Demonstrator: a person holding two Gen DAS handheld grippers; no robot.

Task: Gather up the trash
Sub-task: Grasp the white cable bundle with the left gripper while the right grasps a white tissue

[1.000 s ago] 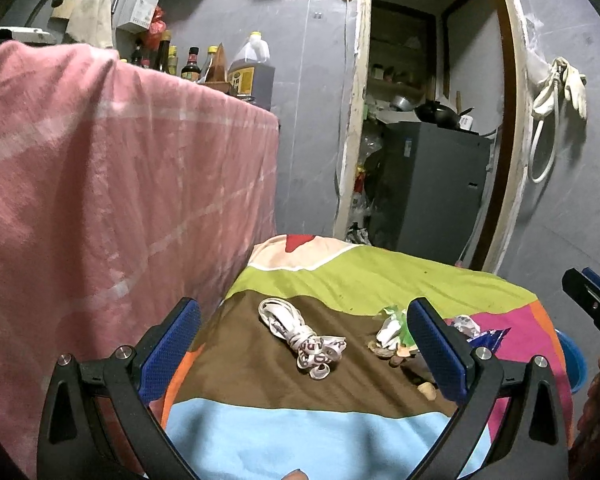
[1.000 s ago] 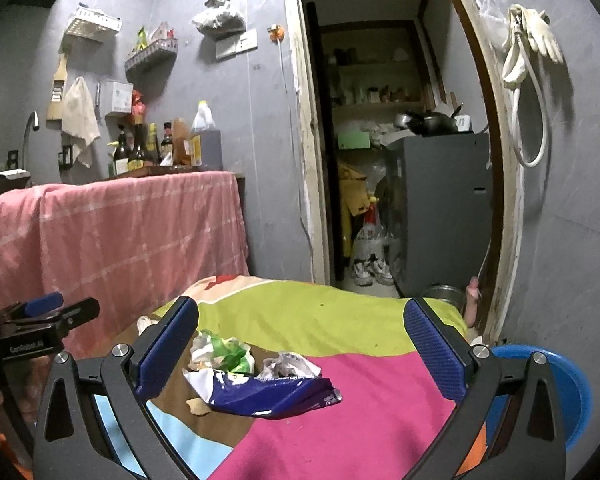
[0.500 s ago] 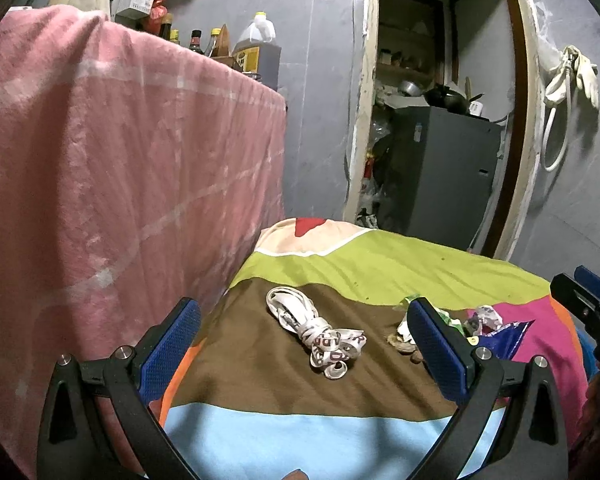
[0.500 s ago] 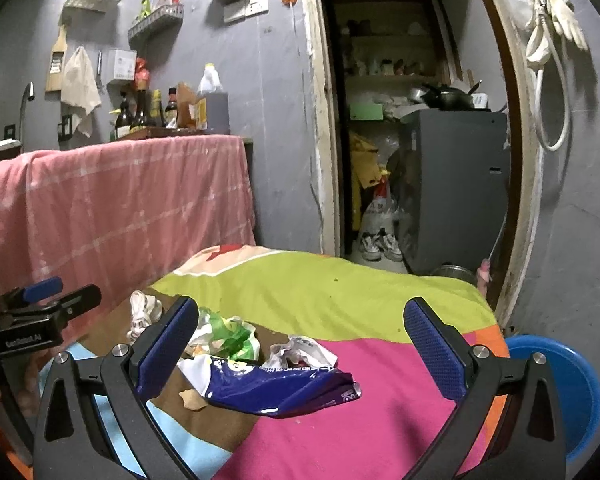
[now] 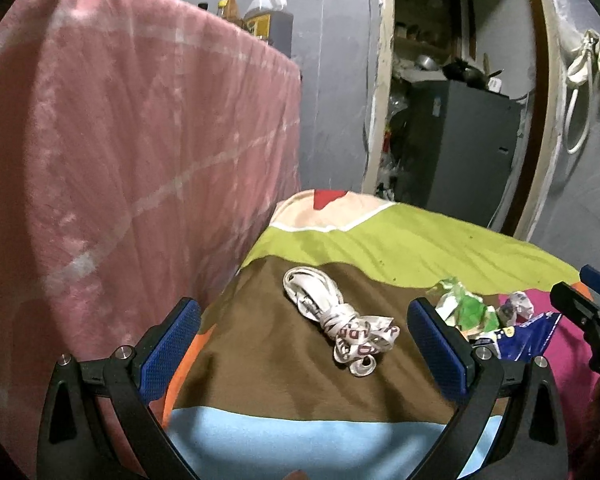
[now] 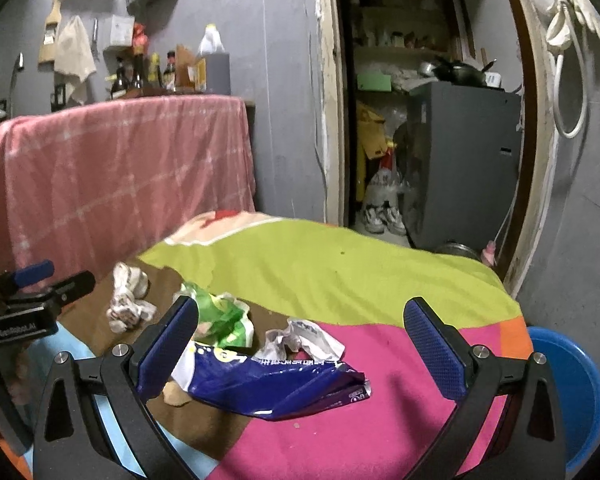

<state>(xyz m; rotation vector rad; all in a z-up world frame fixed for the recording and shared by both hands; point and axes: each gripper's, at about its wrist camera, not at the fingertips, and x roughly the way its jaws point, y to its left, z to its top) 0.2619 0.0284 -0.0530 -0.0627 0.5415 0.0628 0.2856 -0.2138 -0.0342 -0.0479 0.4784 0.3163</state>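
Two grippers, left gripper (image 5: 304, 346) and right gripper (image 6: 300, 344), hang over the table (image 6: 340, 272) with fingers wide apart, holding nothing. Trash lies mid-table: a blue bag (image 6: 268, 384), green wrapper (image 6: 224, 320) and crumpled paper (image 6: 304, 336) together. Left of the bag lies a lettered lanyard (image 5: 336, 320), its print unreadable. "GenRobot.AI" marks the left gripper's body.

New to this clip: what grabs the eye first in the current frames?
The colour-block cloth over the table, lime, brown, magenta and light blue, dominates both views. On it, ahead of the open right gripper, lies a crumpled blue snack bag with a green wrapper and a white paper scrap behind it. A bundled white lanyard lies on the brown band ahead of the open left gripper, beside a pink checked cloth.
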